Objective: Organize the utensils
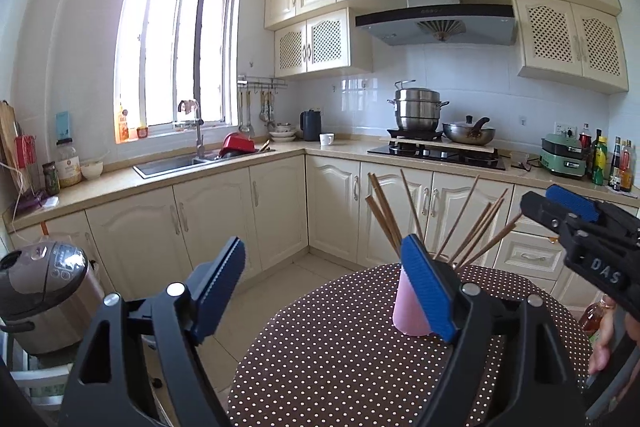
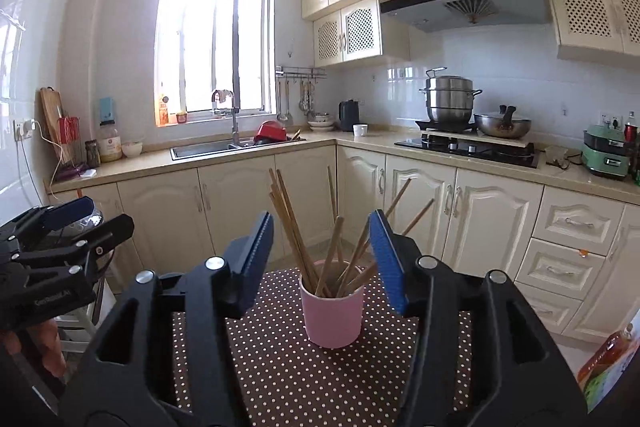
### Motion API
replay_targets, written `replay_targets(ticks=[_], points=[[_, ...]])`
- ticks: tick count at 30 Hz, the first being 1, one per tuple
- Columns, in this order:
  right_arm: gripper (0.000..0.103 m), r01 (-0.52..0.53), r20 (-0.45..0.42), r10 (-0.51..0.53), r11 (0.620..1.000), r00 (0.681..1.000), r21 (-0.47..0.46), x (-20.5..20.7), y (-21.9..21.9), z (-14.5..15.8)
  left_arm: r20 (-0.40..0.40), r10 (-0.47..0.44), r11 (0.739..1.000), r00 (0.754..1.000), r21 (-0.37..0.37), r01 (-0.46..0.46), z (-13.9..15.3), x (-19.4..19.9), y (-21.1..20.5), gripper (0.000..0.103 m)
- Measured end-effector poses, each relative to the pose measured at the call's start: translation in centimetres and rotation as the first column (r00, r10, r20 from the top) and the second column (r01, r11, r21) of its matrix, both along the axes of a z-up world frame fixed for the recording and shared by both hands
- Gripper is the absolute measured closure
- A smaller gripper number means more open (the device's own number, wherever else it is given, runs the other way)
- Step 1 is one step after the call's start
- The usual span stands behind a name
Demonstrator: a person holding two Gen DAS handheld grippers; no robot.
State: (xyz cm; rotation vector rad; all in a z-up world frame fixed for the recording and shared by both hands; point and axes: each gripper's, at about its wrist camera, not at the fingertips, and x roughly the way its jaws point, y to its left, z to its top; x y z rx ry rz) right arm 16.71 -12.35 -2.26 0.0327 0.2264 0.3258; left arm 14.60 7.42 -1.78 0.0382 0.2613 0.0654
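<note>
Pink cup full of chopsticks stands upright on dotted table. Right gripper jaws apart, empty, cup just beyond them. Left gripper spread wide, empty, left of cup.

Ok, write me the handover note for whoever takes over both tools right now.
Left tool: open, empty, near side of the table.
Right tool: open, empty, facing the pink cup.
Chopsticks: all those in view stand upright in the cup, fanned out; no loose ones visible on the table.
Done: chopsticks appear gathered.
Left: check off-camera for stray utensils; otherwise withdraw.
</note>
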Motion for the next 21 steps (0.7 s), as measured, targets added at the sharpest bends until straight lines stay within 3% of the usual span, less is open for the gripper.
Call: replay_targets(ticks=[3,7,14,21], points=[[0.052,0.023,0.005,-0.023,1.0,1.0,0.001,-2.2,-1.0,0.8,0.02,-0.011,1.0,1.0,0.008,0.011,1.0,-1.7,-0.7,0.023],[0.036,0.059,0.012,-0.059,0.998,0.998,-0.018,-5.2,-2.1,1.7,0.057,-0.025,0.999,0.998,0.036,0.023,2.3,-4.3,-1.7,0.02],[0.02,0.103,0.044,-0.101,0.994,0.994,-0.033,-11.5,-3.2,3.1,0.108,-0.036,0.999,0.994,0.038,0.032,4.1,-10.1,-2.9,0.019],[0.01,0.112,0.109,-0.111,0.994,0.988,-0.004,-16.9,-3.1,3.8,0.133,-0.047,0.998,0.99,0.037,0.043,4.3,-15.7,-4.1,0.015]])
